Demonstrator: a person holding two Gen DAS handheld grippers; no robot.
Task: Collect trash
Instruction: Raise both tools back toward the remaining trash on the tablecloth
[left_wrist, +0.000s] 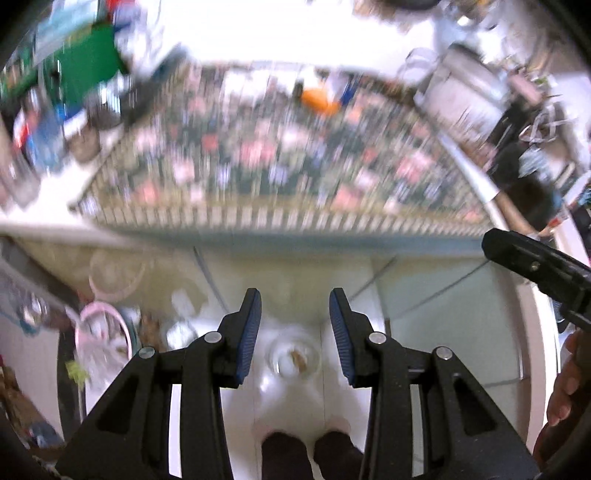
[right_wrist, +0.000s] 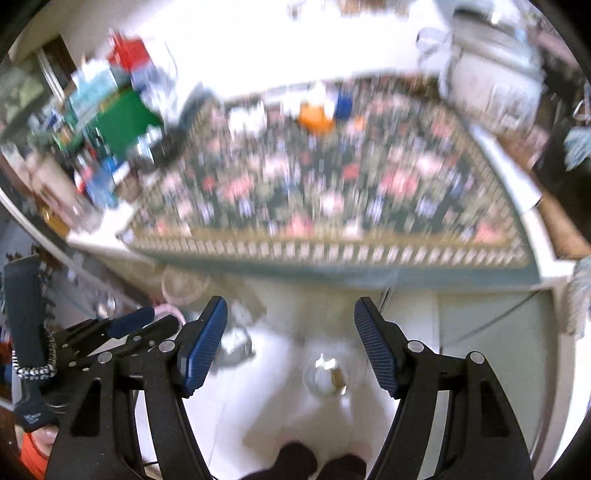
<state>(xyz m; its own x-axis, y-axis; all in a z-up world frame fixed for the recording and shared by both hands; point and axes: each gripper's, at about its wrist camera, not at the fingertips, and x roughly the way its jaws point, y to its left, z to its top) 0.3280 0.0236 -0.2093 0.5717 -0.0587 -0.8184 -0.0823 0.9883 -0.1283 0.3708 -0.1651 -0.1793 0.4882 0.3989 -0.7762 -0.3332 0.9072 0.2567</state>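
Left gripper: I am seeing its blue pads spread apart, pinching nothing, hanging above the white floor.
Right gripper: I am seeing it spread wider, also gripping nothing.
Trash: a clear cup with brownish scraps is sitting on the floor below both grippers, in front of the table.
Table: a floral cloth is covering it; everything there is blurring.
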